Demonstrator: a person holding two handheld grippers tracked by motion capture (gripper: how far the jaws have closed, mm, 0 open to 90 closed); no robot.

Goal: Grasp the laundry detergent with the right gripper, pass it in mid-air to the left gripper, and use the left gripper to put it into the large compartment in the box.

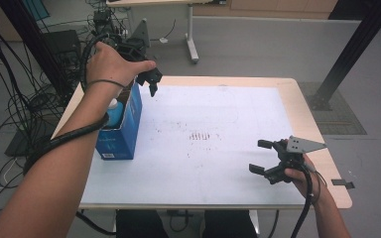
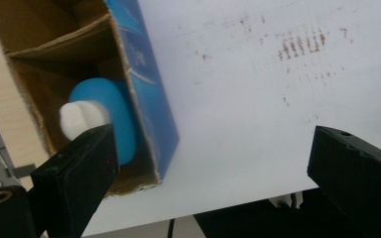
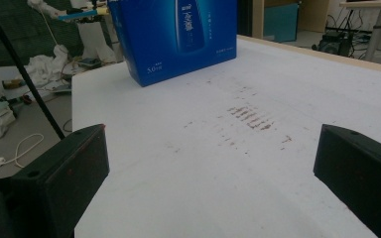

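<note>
A blue carton (image 1: 124,130) stands open-topped on the left of the white-covered table (image 1: 228,163). Inside it lies a blue bottle (image 2: 113,106) with a white cap (image 2: 79,119); the bottle (image 1: 115,110) peeks out of the carton's top in the high view. My left gripper (image 1: 153,84) hangs in the air just past the carton's far right corner, jaws apart and empty (image 2: 213,163). My right gripper (image 1: 259,156) is low over the table's front right, wide open with nothing between its jaws (image 3: 211,168), facing the carton (image 3: 178,34) across the sheet.
Brown smudges (image 1: 201,135) mark the middle of the sheet. Tangled cables (image 1: 25,104) cover the floor to the left. A black post (image 1: 349,54) rises at the back right, and another table's leg (image 1: 192,39) stands behind.
</note>
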